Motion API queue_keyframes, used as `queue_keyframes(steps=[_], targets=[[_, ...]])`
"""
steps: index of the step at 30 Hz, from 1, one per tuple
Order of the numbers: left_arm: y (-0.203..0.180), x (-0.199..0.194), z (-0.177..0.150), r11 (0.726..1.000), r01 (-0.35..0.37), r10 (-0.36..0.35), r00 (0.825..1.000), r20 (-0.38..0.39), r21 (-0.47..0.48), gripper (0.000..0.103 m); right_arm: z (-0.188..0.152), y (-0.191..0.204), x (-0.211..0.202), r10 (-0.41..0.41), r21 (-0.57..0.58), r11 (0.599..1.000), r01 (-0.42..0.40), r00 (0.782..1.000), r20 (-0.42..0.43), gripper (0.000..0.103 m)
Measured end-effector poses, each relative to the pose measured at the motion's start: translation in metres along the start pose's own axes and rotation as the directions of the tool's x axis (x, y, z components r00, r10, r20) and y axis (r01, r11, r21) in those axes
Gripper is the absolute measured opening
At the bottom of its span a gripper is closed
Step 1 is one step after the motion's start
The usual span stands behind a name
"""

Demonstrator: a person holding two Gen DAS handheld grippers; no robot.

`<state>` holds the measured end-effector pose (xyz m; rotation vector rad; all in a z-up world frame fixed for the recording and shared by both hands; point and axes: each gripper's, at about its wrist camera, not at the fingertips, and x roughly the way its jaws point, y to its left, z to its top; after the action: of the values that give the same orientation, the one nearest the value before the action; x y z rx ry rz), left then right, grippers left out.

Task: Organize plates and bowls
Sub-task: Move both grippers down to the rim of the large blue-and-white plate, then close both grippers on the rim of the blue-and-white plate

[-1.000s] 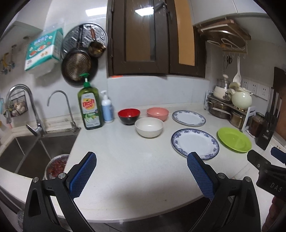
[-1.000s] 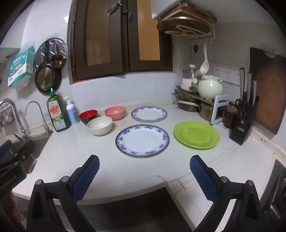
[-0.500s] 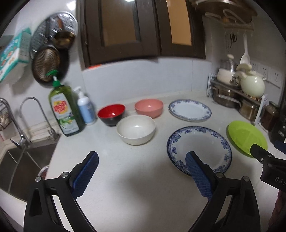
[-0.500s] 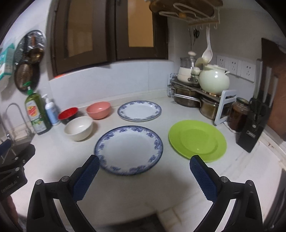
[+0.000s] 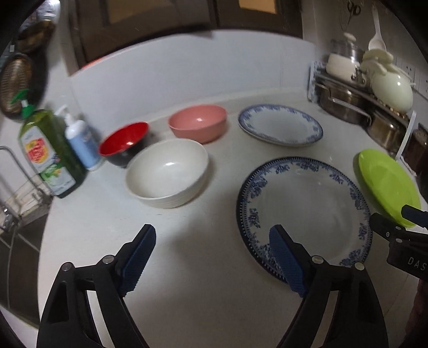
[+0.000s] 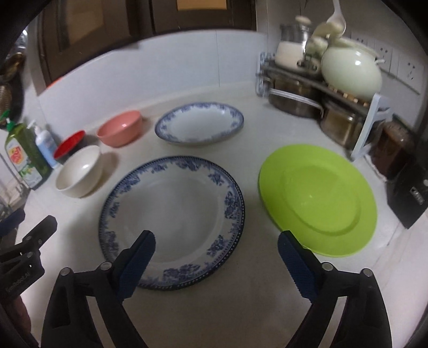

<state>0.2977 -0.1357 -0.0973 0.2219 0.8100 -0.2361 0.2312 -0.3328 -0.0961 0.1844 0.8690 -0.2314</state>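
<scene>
- Dim indoor light from above; small glints sit inside the white bowl [image 5: 167,171] and on the green plate [image 6: 318,199].
- Soft shadows fall on the worktop [image 5: 187,267] beside the dishes.
- Motion blur smears everything; fisheye bends the edges into dark corners.

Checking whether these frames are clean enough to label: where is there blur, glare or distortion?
Left wrist view: motion smear on the dish soap bottle and red bowl, fisheye bending at the edges. Right wrist view: blurred pot rack, soft glare on the green plate, dark vignetted corners.

A pale desk [image 6: 240,294] spreads beneath the jaws; beyond them rise a white backsplash [image 6: 160,67] and dark wooden cabinets [image 6: 120,16].
</scene>
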Motion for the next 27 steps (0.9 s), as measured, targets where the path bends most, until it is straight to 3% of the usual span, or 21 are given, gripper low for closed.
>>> queue_keyframes(steps=[8, 27], targets=[[-0.01, 0.05, 0.014, 0.997, 0.073, -0.07, 0.992, -0.103, 0.027, 0.076, 0.007, -0.008, 0.041, -0.049, 0.004, 0.999, 0.049, 0.996, -0.076, 0.081], [-0.023, 0.095, 0.029, 0.988, 0.155, -0.15, 0.967, -0.205, 0.008, 0.047, 0.025, -0.014, 0.089, 0.01, 0.032, 0.999, -0.004, 0.982, -0.188, 0.057]])
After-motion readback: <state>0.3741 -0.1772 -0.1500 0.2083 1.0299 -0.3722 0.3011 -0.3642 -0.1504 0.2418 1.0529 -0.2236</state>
